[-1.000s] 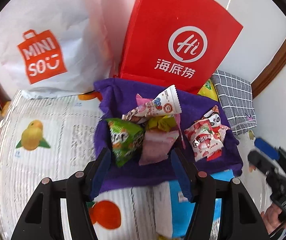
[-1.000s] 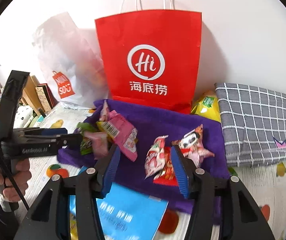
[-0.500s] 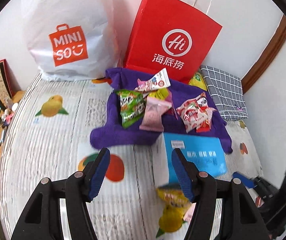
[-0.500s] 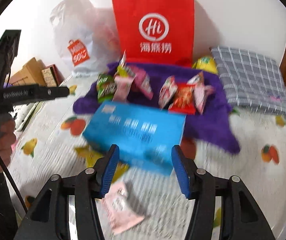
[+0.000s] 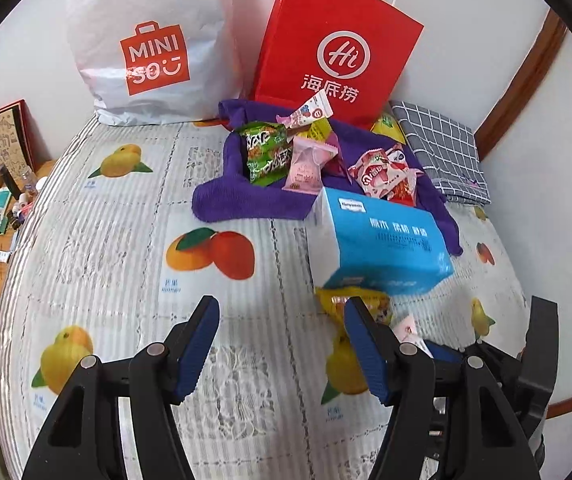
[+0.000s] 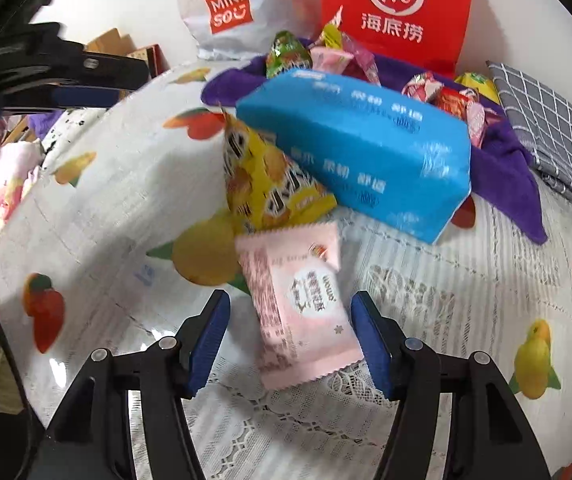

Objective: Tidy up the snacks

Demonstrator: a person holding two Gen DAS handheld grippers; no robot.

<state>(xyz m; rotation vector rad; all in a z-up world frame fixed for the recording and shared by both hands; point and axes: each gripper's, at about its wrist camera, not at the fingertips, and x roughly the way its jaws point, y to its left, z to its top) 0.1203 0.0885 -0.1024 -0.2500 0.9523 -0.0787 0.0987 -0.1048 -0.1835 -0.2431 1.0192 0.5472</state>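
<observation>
Hovering over the fruit-print sheet [image 6: 425, 280], the right gripper [image 6: 289, 332] is opening, its blue pads either side of a pink snack packet [image 6: 297, 312] without pressing it. Beyond lie a yellow packet [image 6: 270, 184] and blue box [image 6: 361, 144]. The left gripper [image 5: 282, 346] gapes empty, near the purple cloth [image 5: 246, 200] of snacks

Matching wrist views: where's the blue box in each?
Left wrist: blue box right of centre, its far end on the purple cloth, above the right finger.
Right wrist: blue box upper centre, beyond the pink packet lying between the fingers.
Shared landmark: red paper bag behind it.
</observation>
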